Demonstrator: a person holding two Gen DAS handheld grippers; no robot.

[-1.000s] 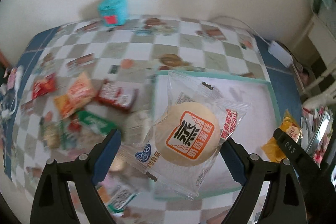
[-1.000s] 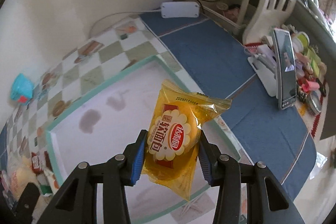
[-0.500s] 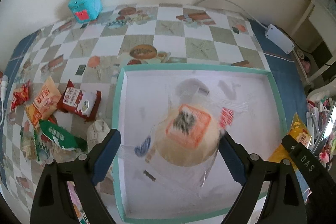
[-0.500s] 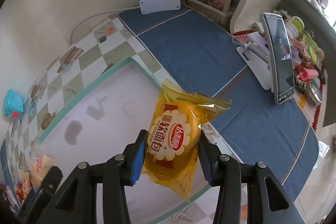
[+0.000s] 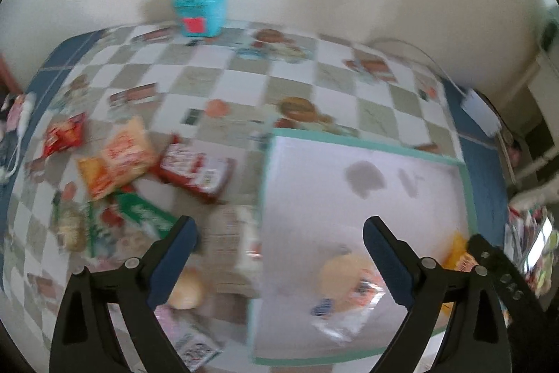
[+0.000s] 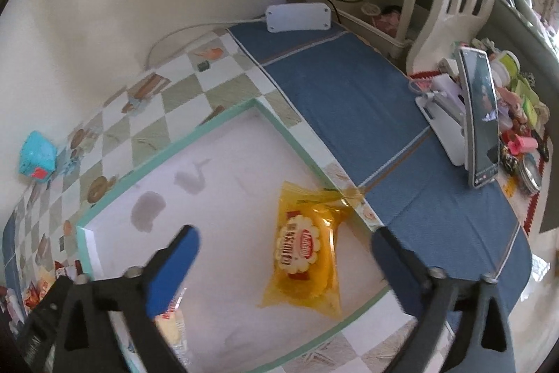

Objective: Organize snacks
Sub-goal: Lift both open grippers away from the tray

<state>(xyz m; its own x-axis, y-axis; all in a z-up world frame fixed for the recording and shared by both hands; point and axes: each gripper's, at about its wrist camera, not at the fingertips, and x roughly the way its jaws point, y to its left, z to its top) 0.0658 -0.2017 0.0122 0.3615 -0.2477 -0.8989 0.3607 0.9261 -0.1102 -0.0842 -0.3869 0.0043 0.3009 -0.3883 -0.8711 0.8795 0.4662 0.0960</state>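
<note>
left wrist view: left gripper (image 5: 279,233) with jaws spread wide and nothing between them. the clear-wrapped round bun (image 5: 344,275) lies inside the teal-rimmed tray (image 5: 349,140), low and right of the jaw gap, beside the right finger. the loose snack pile (image 5: 139,170) still to be sorted lies on the checked tablecloth (image 5: 244,76), up and left of the jaws, outside the tray's left wall; this hand looks the nearer to it. frame blurred, so packet details are uncertain.

right wrist view: right gripper (image 6: 284,236), whose jaws have just been opening, stands wide and empty. the yellow bread packet (image 6: 304,247) lies flat on the tray floor near the right rim (image 6: 304,159), between and below the fingers, untouched, its long axis running away from the camera.
</note>
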